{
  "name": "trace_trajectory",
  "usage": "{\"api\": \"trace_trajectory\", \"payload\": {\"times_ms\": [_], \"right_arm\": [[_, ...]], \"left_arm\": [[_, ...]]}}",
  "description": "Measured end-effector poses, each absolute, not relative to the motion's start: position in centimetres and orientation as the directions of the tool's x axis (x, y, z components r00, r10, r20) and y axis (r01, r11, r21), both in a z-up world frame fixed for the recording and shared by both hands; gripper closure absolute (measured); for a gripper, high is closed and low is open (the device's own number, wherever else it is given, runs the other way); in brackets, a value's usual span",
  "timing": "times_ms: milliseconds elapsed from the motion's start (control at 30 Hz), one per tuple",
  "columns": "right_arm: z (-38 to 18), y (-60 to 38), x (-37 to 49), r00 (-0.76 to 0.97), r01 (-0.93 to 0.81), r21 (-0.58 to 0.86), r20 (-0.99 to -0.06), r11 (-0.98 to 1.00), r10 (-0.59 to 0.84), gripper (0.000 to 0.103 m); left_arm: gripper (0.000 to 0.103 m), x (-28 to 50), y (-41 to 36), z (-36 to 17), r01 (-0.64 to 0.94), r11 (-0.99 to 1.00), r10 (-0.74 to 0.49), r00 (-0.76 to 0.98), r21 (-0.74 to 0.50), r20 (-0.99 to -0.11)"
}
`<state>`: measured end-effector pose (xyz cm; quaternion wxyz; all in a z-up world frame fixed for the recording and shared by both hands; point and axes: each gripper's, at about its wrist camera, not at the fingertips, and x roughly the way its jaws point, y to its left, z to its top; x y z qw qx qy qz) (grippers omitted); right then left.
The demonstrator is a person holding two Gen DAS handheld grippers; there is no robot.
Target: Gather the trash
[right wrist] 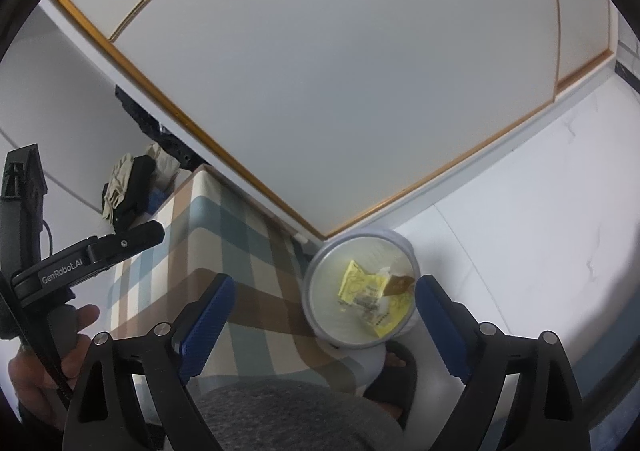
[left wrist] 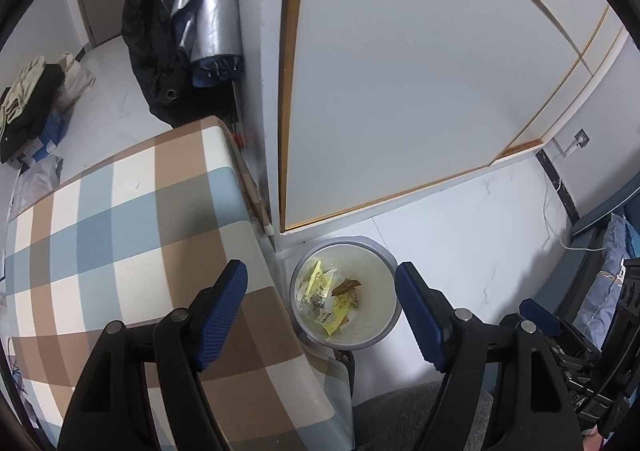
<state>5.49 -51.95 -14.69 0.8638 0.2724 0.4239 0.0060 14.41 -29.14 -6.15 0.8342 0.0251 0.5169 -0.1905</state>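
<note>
Trash (left wrist: 326, 301), yellow and brown wrappers, sat inside the grey bin (left wrist: 384, 325) at lower centre; both tongs (left wrist: 322, 311) (right wrist: 324, 325) gaped apart, empty; only the right view showed a hand (right wrist: 36, 367) at lower left.

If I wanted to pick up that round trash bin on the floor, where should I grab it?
Probably the rim of the trash bin, from straight above, on the side away from the checkered table. The bin stands upright and open-topped, tucked against the table, so only that far rim is free for one finger inside, one outside.
</note>
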Motion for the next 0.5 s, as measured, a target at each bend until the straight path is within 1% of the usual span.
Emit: {"api": "trace_trajectory", "payload": {"times_ms": [233,500], "right_arm": [[-13.9,-50.9,5.1,0.643,0.216,0.446,-0.734,0.869,0.218,0.010],[-13.6,-50.8,4.9,0.644,0.221,0.436,-0.737,0.872,0.205,0.010]], "left_arm": [[0.030,14.0,-28.2,-5.8,0.333,0.929,-0.296,0.402,-0.163,-0.867],[0.030,13.4,-27.7,-5.6,0.331,0.933,-0.280,0.417,-0.143,-0.864]]}}
